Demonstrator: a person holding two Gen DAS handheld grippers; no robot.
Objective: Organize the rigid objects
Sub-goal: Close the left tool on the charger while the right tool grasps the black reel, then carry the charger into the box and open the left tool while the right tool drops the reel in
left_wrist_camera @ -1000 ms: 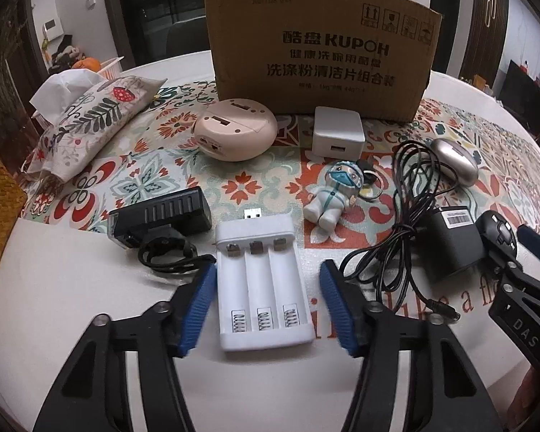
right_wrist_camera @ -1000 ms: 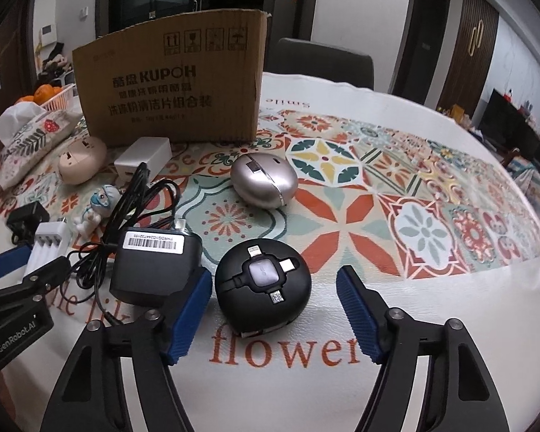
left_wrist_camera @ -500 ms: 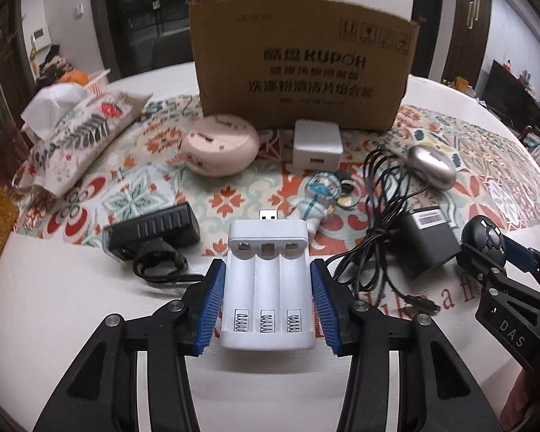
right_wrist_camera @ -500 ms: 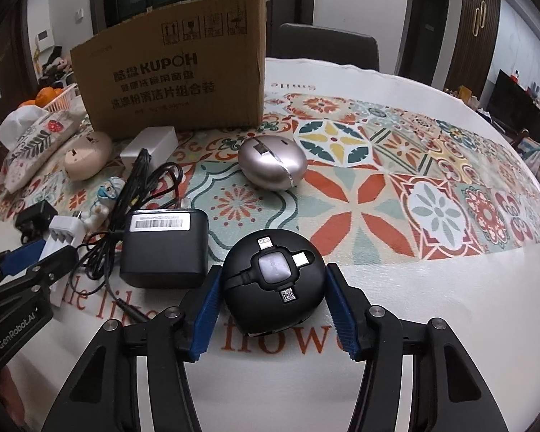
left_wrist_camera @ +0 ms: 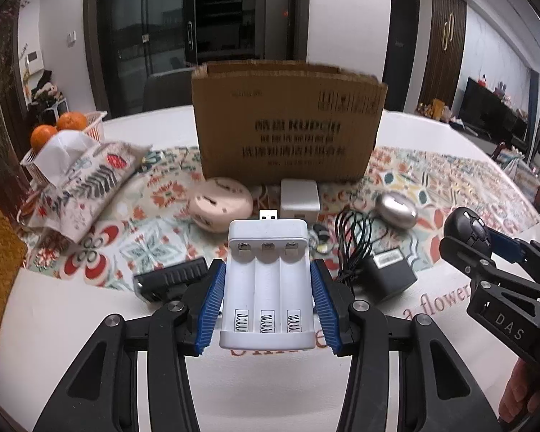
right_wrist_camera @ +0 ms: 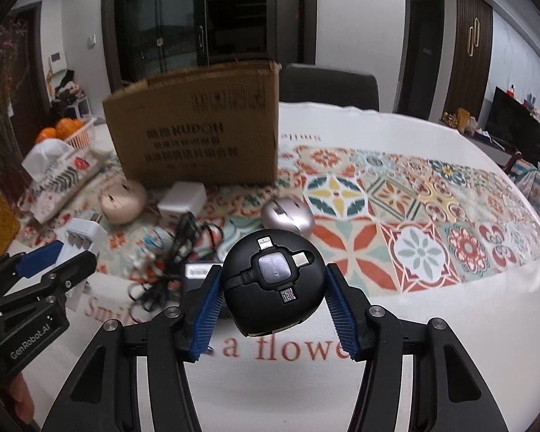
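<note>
Nearest the camera, the left gripper (left_wrist_camera: pixel 268 297) pinches the white battery charger (left_wrist_camera: pixel 267 284) by its long sides between blue fingers (left_wrist_camera: pixel 212 302), clear of the worktop (left_wrist_camera: pixel 72 324); the right gripper (right_wrist_camera: pixel 271 297) likewise pinches the round black cable reel (right_wrist_camera: pixel 273 282) at lower centre of its view. Both pieces look lifted but not yet put away, so the sorting seems barely begun. Left lying behind them are a black adapter (left_wrist_camera: pixel 388 279) with its tangled cord, a black ribbed block (left_wrist_camera: pixel 172 277), a pink round case (left_wrist_camera: pixel 220 203), a white cube charger (left_wrist_camera: pixel 300 199) and a silver mouse (left_wrist_camera: pixel 396 210). Beyond stands the open cardboard box (left_wrist_camera: pixel 288 133), the likely destination. The worktop carries a tile-patterned cloth; a tissue pouch (left_wrist_camera: pixel 86 180) and oranges sit at left, with dark doors beyond.
</note>
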